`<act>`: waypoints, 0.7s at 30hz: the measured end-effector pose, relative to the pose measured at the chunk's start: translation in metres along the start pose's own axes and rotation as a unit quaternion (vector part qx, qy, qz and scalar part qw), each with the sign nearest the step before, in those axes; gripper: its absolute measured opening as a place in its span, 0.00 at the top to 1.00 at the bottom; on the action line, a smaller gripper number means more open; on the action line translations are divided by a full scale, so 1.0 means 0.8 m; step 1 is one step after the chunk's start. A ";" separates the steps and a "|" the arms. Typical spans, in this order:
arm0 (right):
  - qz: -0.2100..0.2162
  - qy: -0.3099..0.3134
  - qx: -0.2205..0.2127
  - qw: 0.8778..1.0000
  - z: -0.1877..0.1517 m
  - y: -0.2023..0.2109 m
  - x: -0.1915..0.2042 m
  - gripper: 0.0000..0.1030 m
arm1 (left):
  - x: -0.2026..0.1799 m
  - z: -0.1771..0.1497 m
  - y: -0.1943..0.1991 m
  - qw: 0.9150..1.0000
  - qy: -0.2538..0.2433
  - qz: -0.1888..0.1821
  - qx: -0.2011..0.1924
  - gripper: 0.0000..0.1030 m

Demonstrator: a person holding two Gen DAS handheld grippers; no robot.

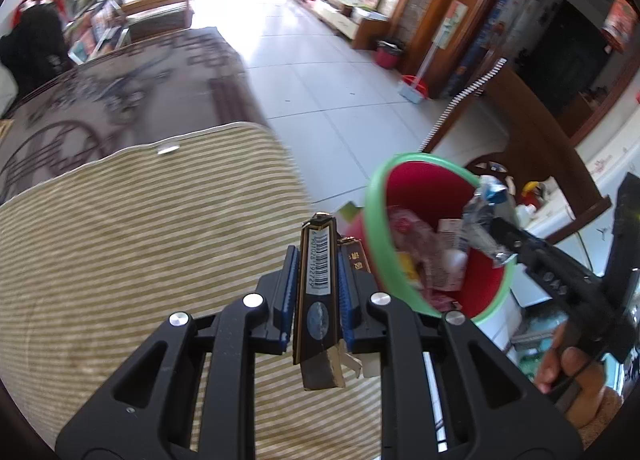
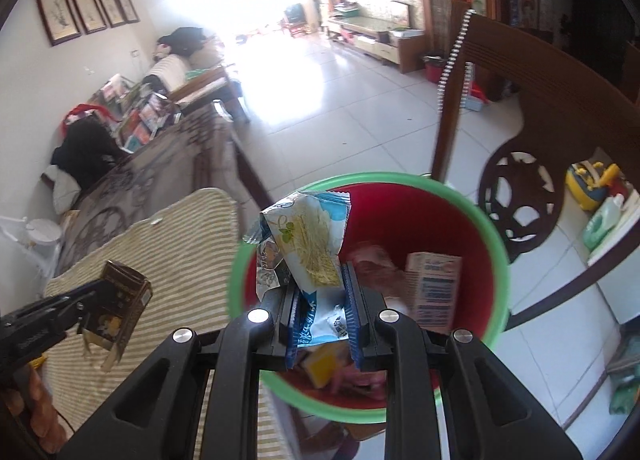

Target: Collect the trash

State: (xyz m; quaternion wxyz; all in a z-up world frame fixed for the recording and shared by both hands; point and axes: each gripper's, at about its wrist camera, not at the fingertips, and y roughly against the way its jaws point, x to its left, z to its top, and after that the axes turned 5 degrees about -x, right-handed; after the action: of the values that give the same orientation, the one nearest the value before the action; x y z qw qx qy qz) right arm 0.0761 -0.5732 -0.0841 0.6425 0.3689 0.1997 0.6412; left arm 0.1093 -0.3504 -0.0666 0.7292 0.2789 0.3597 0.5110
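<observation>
Right gripper [image 2: 320, 302], jaws clamped on wrapper [image 2: 310, 244], sits over bin [image 2: 502, 292] at frame centre. Left gripper [image 1: 318, 288] grips box [image 1: 319, 292] left of rim, long axis along the jaws. Right is nearer.

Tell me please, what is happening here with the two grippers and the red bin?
A person is collecting trash with a gripper in each hand. The left gripper is shut on a dark cigarette box, held above the striped cloth beside the red trash bin. The right gripper is shut on a blue-and-white snack wrapper, held over the bin's opening. The bin already holds a small carton and other wrappers. Neither item is released yet.
</observation>
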 end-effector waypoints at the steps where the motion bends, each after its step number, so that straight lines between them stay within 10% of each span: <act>1: -0.011 -0.004 0.002 1.000 -0.001 -0.001 -0.007 0.81 | -0.010 0.003 -0.004 1.000 -0.007 -0.010 0.000 0.83; 13: -0.068 -0.068 -0.010 0.995 -0.018 0.022 -0.066 0.48 | -0.113 0.029 -0.066 0.993 -0.090 -0.081 0.013 0.81; 15: -0.077 -0.077 -0.020 0.994 -0.018 0.031 -0.072 0.41 | -0.119 0.029 -0.065 0.992 -0.095 -0.086 0.011 0.55; 21: -0.086 -0.088 -0.037 0.992 -0.017 0.054 -0.068 0.34 | -0.090 0.031 -0.043 0.994 -0.086 -0.067 -0.007 0.31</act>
State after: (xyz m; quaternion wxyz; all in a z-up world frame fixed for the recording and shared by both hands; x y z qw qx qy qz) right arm 0.0316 -0.6268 -0.0733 0.7235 0.3813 0.1488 0.5558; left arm 0.1324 -0.4311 -0.0617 0.7921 0.2919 0.3094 0.4378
